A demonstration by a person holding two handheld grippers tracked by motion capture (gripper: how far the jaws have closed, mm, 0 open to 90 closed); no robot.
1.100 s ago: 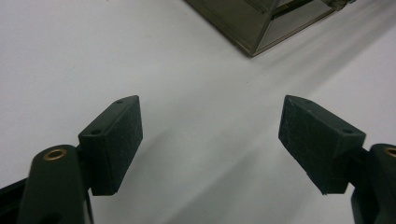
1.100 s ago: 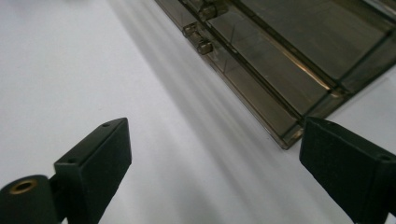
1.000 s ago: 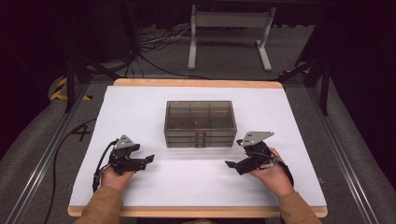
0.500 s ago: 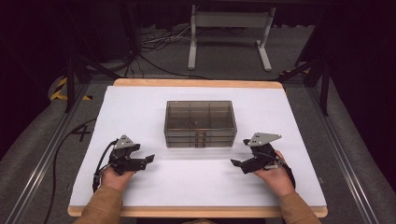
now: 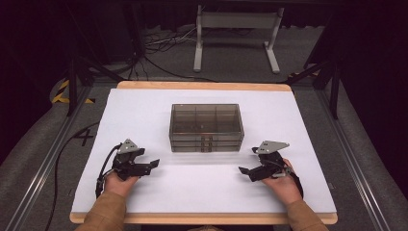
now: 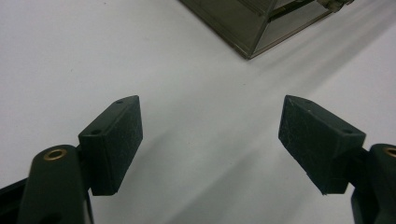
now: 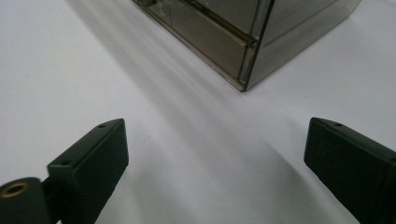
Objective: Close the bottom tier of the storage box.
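Note:
A smoky transparent drawer box (image 5: pixel 206 127) stands at the middle of the white table (image 5: pixel 144 110), its drawer fronts facing me. My left gripper (image 5: pixel 153 164) rests low near the front left, open, pointing right toward the box, nothing between its jaws. My right gripper (image 5: pixel 243 172) sits at the front right, open and empty, pointing left. In the left gripper view (image 6: pixel 210 140) a corner of the box (image 6: pixel 261 23) lies ahead. The right gripper view (image 7: pixel 215 163) has the box's corner and drawer fronts (image 7: pixel 247 32) close ahead.
The table has a wooden rim (image 5: pixel 202 85) at the back. Behind it on the dark floor stand a white metal frame (image 5: pixel 235 33) and loose cables (image 5: pixel 159 48). Black rails (image 5: pixel 43 163) run along both sides.
My right gripper has drawn back toward the front right, away from the box. The left gripper has stayed where it was.

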